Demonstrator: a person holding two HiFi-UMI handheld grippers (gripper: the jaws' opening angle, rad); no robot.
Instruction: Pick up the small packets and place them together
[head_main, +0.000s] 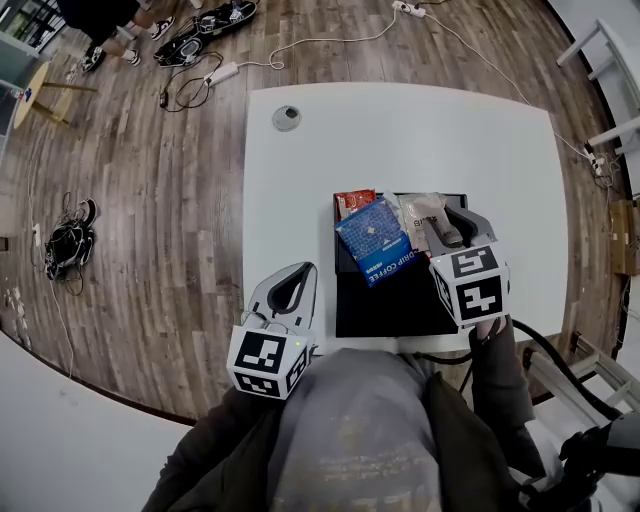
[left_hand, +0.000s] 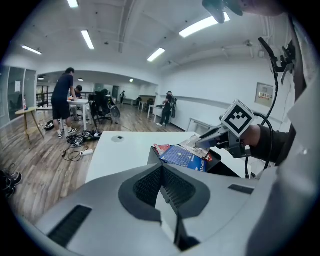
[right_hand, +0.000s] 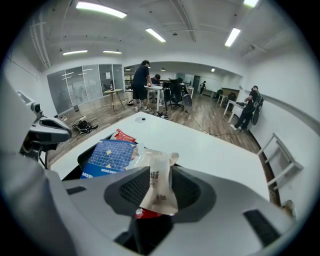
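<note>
A black tray (head_main: 390, 300) on the white table (head_main: 400, 130) holds a blue drip-coffee packet (head_main: 375, 238), a red packet (head_main: 353, 203) behind it and a pale beige packet (head_main: 420, 212) to their right. My right gripper (head_main: 448, 228) hangs over the tray's right part. In the right gripper view the beige packet (right_hand: 159, 187) stands between that gripper's (right_hand: 159, 172) spread jaws, which are open, with dark pad showing beside it. My left gripper (head_main: 303, 270) is shut and empty, low at the table's near left edge, apart from the tray.
A round grey cap (head_main: 286, 118) sits in the tabletop at the far left. Cables and a power strip (head_main: 222, 73) lie on the wood floor beyond the table. A bundle of gear (head_main: 68, 245) lies at the left. People (right_hand: 142, 85) stand by desks far off.
</note>
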